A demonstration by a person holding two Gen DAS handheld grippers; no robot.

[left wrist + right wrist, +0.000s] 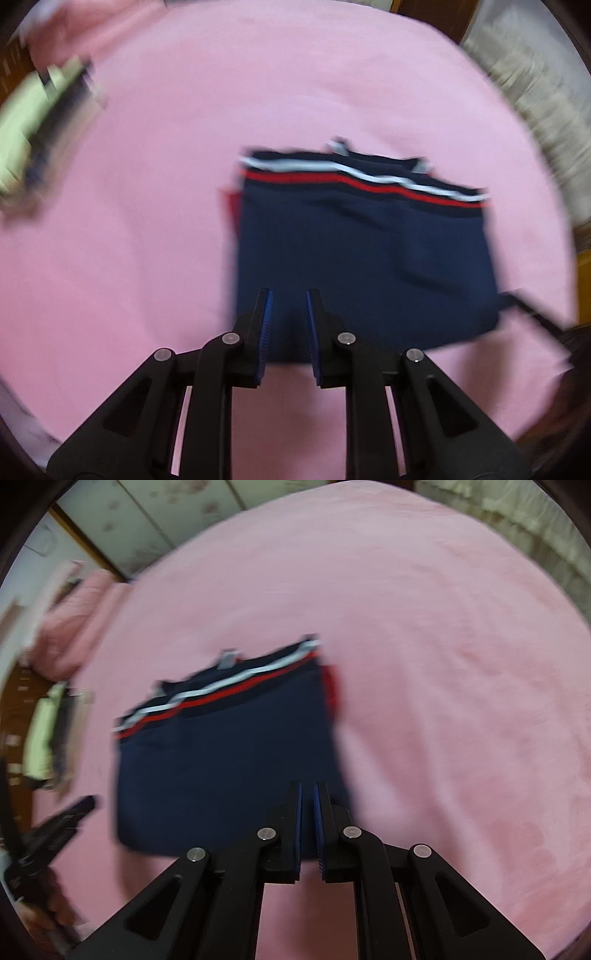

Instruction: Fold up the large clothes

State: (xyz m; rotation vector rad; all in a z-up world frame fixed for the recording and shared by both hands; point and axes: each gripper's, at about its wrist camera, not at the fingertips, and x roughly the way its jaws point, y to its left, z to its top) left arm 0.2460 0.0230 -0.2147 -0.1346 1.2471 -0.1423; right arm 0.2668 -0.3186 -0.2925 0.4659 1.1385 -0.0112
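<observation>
Pink bed sheet [147, 258] covers the whole work surface in both views. Left gripper [289, 295] hovers over the near edge of the folded garment [362, 258], its fingers [266, 314] parted by a moderate gap and holding nothing. Right gripper [307, 788] hovers over the garment's near right corner, fingers [295, 812] almost closed with a thin gap, nothing between them. Navy garment [221, 768] lies flat mid-sheet, red and white stripes along its 12 o'clock edge. A blurred pale-green object [22, 140] lies at 9 o'clock.
</observation>
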